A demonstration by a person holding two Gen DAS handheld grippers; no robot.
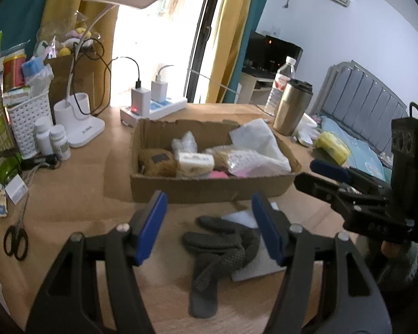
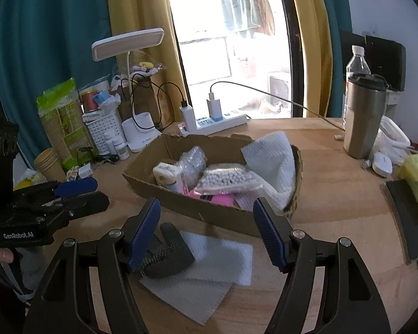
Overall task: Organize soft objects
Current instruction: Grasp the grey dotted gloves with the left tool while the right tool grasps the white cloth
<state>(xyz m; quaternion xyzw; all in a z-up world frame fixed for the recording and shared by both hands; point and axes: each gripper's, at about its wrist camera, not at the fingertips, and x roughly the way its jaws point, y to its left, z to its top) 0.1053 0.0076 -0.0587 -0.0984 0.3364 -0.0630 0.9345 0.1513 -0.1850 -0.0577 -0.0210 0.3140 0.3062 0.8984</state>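
Low in the frame's centre, the limp dark grey knitted glove [image 1: 220, 253] lies on white foam sheets [image 2: 209, 272] before the brown cardboard box [image 1: 209, 189]; light and floppy, best pinched mid-palm by either spread, empty hand-held gripper [image 1: 209, 228].

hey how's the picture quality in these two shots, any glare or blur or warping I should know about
Left wrist view: the window behind the desk is blown out white, the glove on the table looks softly smeared, and the bed's headboard bows near the rim. Right wrist view: the window is bright but laundry outside still shows, the cardboard box reads fairly sharp, and the curtain bends with dark corners.
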